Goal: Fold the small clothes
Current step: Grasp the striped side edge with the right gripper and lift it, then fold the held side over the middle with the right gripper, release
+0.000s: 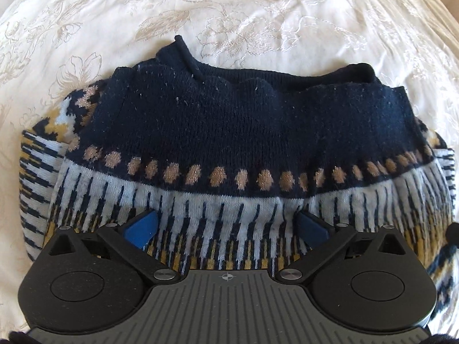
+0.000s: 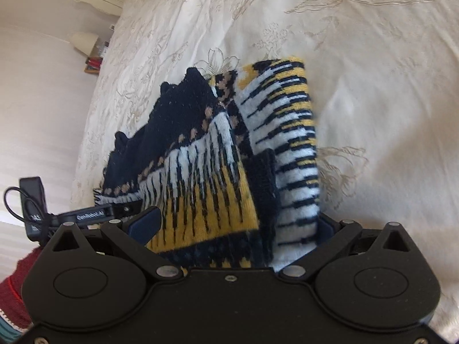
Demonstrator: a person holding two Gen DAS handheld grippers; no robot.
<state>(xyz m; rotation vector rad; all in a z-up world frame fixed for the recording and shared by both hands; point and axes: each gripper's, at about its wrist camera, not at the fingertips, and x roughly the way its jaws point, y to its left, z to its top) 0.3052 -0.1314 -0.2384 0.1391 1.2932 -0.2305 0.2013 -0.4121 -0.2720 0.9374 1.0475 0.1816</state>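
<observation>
Left gripper: right up against the lens, blue fingers spread wide apart, and a broad span of knit lies between them (nothing pinched, the jaws stand open over the cloth).

Right gripper: also at the near edge of its own view, jaws wide, with a thick bunch of folded fabric filling the gap. Whether the pads actually press on it I cannot tell; the right pad is nearly buried by cloth.

Sweater: a small knitted sweater, navy at the top, then a row of tan glittery dots, then white and navy stripes running into mustard yellow near the hem. It lies on the bed, already folded in on itself, with patterned flaps tucked at both sides.

Neck edge: navy rolled trim, pointing away from the left wrist camera, a little rumpled.

Sweater from the right wrist: seen side-on, layers stacked, a striped panel standing up on the right (it looks lifted off the bed there, and slightly blurred).

Bedspread: cream, embroidered with pale gold flowers, creased around the garment.

Left gripper in the right wrist view: its black body with white lettering shows at the sweater's near left corner, cable trailing.

Background: a small lamp beside the bed, far off on the left.
</observation>
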